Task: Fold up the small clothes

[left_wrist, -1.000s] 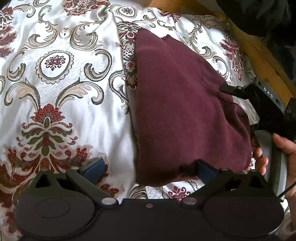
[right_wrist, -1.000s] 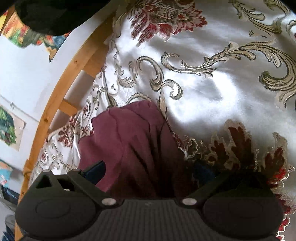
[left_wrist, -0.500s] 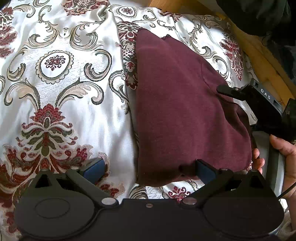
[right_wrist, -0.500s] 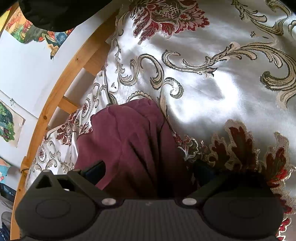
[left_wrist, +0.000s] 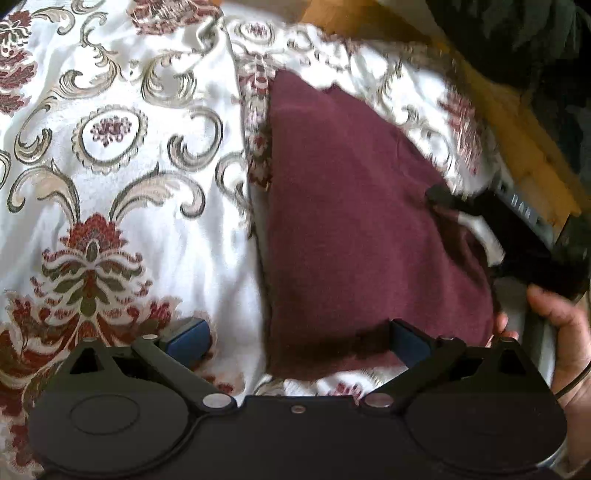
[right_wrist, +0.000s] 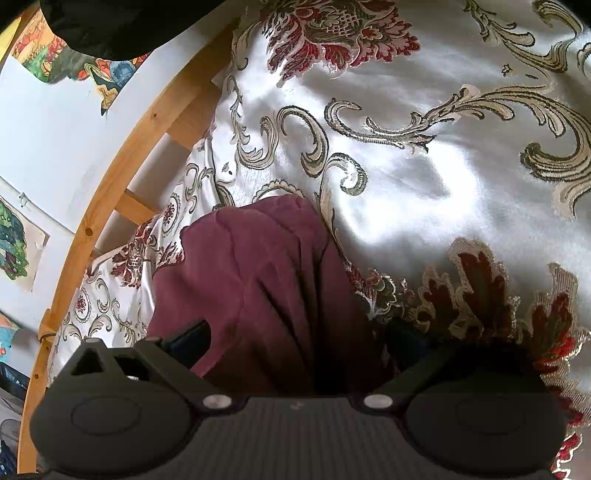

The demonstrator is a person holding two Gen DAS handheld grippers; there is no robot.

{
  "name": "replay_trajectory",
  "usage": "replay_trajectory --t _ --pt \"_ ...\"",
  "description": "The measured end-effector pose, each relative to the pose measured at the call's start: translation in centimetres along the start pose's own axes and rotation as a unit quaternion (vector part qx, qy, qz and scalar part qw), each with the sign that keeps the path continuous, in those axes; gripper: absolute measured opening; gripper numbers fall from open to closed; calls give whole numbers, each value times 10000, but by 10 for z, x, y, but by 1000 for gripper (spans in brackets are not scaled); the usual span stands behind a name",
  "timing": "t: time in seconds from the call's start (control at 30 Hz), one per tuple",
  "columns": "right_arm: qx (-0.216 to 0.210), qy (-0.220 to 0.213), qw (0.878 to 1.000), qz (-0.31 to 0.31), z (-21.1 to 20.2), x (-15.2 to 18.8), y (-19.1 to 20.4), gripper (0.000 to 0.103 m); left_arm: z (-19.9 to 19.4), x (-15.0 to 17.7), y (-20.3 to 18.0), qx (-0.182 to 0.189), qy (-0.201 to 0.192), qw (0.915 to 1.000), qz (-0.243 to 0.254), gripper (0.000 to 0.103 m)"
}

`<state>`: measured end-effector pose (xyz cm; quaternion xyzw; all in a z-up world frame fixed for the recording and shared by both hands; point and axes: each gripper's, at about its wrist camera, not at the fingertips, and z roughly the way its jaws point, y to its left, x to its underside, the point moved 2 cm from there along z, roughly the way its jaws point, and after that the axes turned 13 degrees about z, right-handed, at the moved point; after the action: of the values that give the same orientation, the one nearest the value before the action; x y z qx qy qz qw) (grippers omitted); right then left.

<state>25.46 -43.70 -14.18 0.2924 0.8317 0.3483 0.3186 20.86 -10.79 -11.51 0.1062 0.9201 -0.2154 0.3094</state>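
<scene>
A folded maroon garment [left_wrist: 354,229] lies on a bed covered by a white satin bedspread [left_wrist: 122,206] woven with gold scrolls and red flower motifs. The garment sits near the edge of the bedspread that runs along the wooden bed frame [right_wrist: 122,177], with the open stretch of bedspread on its other side. The left tongs [left_wrist: 299,338] stand released and wide: one blue-padded finger rests on the bare bedspread just beside the garment, the other touches the garment's near hem, and the garment's near corner lies between them. The right tongs [right_wrist: 295,339] are also spread wide, straddling a bunched, creased end of the garment [right_wrist: 258,280]; one finger lies against the cloth on the frame side, the other is in deep shadow over the bedspread, and the cloth is not pinched between them. In the left wrist view the right tongs' black body [left_wrist: 517,225] reaches in over the garment's far side edge from the frame side, with a person's hand [left_wrist: 561,325] gripping its handle just beside the garment. Beyond the frame, a pale wall carries colourful pictures [right_wrist: 14,243], and a dark cloth [right_wrist: 110,26] hangs above.
</scene>
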Motion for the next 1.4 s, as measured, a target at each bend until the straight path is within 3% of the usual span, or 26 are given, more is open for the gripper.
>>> replay_trajectory --t 0.13,0.3,0.43,0.6,0.63,0.7,0.73,0.87,1.03,1.2,1.3,1.4 --pt "-4 -79 9998 203 -1 0 0 103 -3 -10 6 203 -413 9989 -124 102" --pt "48 -161 9996 207 -2 4 4 98 9 -27 12 385 -653 9969 -206 101" --pt "109 -207 9997 78 -2 11 9 84 19 -41 23 645 -731 9939 -507 96" --pt "219 -277 9993 -144 -5 17 15 66 31 -43 27 991 -571 9914 -638 80" --pt "225 -301 9992 -163 -6 18 17 61 32 -43 25 952 -548 9923 -570 77" --pt "272 -363 9985 -295 -8 20 19 52 34 -43 23 774 -477 9950 -419 57" --pt "306 -424 9978 -411 -10 22 23 45 35 -43 23 685 -457 9959 -376 52" --pt "261 -705 9916 -1051 -21 34 47 34 27 -45 20 647 -611 9957 -260 35" --pt "50 -1222 9659 -2280 -38 63 92 32 -1 -51 -3 117 -1135 9911 683 31" --pt "-446 -1793 9289 -3209 -48 87 126 32 -39 -54 -2 -289 -1831 9787 880 31" --pt "-647 -1799 9245 -3299 -36 86 136 32 -51 -55 5 -579 -2061 9725 917 31" --pt "-585 -1654 9245 -3385 -16 85 140 32 -48 -55 14 -767 -2001 9736 780 31"
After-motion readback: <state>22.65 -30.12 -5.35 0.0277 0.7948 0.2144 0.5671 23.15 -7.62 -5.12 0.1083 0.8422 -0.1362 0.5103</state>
